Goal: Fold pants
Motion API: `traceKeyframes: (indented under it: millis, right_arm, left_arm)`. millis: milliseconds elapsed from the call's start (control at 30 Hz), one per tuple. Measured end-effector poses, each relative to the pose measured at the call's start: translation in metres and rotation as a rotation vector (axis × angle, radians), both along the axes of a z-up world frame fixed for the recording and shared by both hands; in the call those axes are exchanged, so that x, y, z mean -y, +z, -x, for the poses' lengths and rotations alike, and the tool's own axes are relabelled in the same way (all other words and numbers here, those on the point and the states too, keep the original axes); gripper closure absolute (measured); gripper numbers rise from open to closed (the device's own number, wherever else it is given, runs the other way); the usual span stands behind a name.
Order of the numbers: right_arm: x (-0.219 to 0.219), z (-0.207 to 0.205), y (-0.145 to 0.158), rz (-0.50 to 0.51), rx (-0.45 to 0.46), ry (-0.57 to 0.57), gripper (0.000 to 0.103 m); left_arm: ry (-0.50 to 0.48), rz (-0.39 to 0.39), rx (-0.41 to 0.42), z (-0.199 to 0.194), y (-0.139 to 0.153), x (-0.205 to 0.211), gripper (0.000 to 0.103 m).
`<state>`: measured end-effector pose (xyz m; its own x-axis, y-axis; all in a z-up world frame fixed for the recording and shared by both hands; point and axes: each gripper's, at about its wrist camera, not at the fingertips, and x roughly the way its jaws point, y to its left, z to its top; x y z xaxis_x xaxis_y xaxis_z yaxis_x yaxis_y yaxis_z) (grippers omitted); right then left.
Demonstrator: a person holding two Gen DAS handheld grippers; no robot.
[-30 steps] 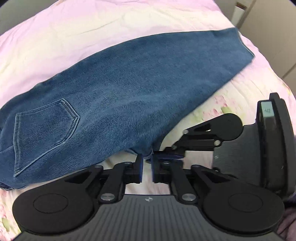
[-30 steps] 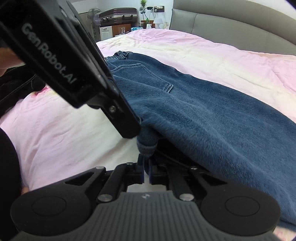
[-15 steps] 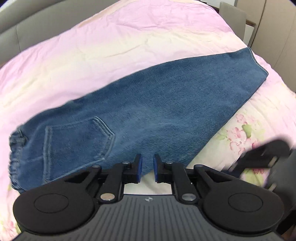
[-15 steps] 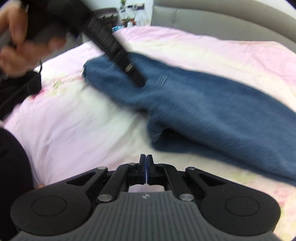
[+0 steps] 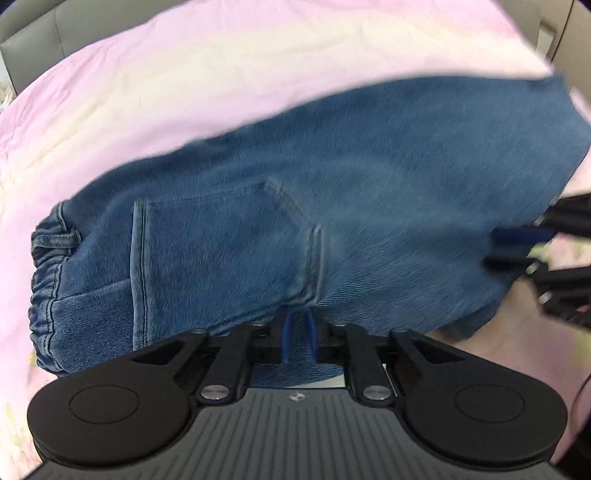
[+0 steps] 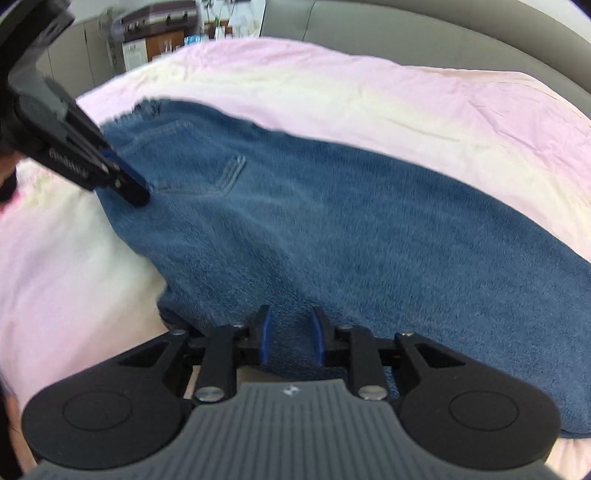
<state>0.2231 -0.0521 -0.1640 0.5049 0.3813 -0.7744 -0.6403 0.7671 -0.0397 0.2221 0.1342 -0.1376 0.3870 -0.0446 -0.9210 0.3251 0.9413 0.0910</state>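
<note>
Left wrist view: left gripper (image 5: 298,338), jaws closing, denim between them but grip unclear through blur. Blue denim pants (image 5: 332,206) lie folded lengthwise on pink bedsheet (image 5: 184,74). Right gripper (image 6: 290,339), jaws opening, straddles the pants' leg, apparently released.

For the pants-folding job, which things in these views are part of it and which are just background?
Part of the job:
- blue jeans, laid along the bed
- left hand-held gripper, jaws closing over the denim
- right hand-held gripper, jaws opening over the denim

Just there:
- pink bedspread
- grey headboard
- blurred furniture behind the bed
</note>
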Motion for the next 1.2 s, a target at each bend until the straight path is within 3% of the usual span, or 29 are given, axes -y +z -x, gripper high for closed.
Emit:
traceKeyframes:
  millis: [33, 67, 233, 433, 500, 567, 633, 767, 867, 1033, 1133, 1200]
  right_arm:
    - [-0.002, 0.002, -0.007, 0.017, -0.001, 0.006, 0.084]
    - [-0.002, 0.002, -0.011, 0.024, -0.007, 0.007, 0.084]
    - [-0.008, -0.011, -0.022, 0.046, -0.036, -0.023, 0.087]
    - [0.001, -0.012, -0.007, -0.003, -0.090, -0.052, 0.087]
    - [0.010, -0.007, 0.001, -0.018, -0.078, -0.076, 0.076]
    - [0.026, 0.003, 0.010, -0.029, -0.055, -0.088, 0.069]
    - [0.045, 0.012, 0.019, -0.023, -0.038, -0.101, 0.069]
    - [0.085, 0.026, 0.029, 0.011, -0.018, -0.143, 0.060]
    - [0.118, 0.031, 0.031, 0.054, -0.014, -0.181, 0.057]
    - [0.185, 0.037, 0.034, 0.122, -0.008, -0.269, 0.053]
    - [0.234, 0.033, 0.034, 0.144, -0.019, -0.358, 0.053]
    - [0.267, 0.026, 0.034, 0.152, -0.029, -0.429, 0.053]
  left_arm:
    - [-0.004, -0.073, 0.001, -0.001, -0.013, 0.002, 0.097]
    - [-0.007, -0.087, -0.004, -0.003, -0.022, 0.000, 0.097]
    - [0.079, -0.034, -0.042, -0.021, -0.037, -0.006, 0.096]
    - [0.091, -0.064, -0.003, -0.002, -0.014, 0.003, 0.097]
    - [0.081, -0.048, 0.042, 0.017, 0.001, 0.009, 0.089]
    - [0.061, -0.019, 0.075, 0.036, 0.015, 0.018, 0.089]
    - [0.022, 0.025, 0.088, 0.053, 0.027, 0.036, 0.088]
    - [-0.046, 0.089, 0.095, 0.072, 0.029, 0.074, 0.078]
    - [-0.059, 0.081, 0.101, 0.074, 0.016, 0.100, 0.072]
    - [0.001, 0.043, 0.137, 0.072, 0.003, 0.121, 0.072]
    - [0.017, 0.027, 0.127, 0.069, 0.001, 0.123, 0.079]
    - [0.013, 0.011, 0.113, 0.067, -0.001, 0.126, 0.091]
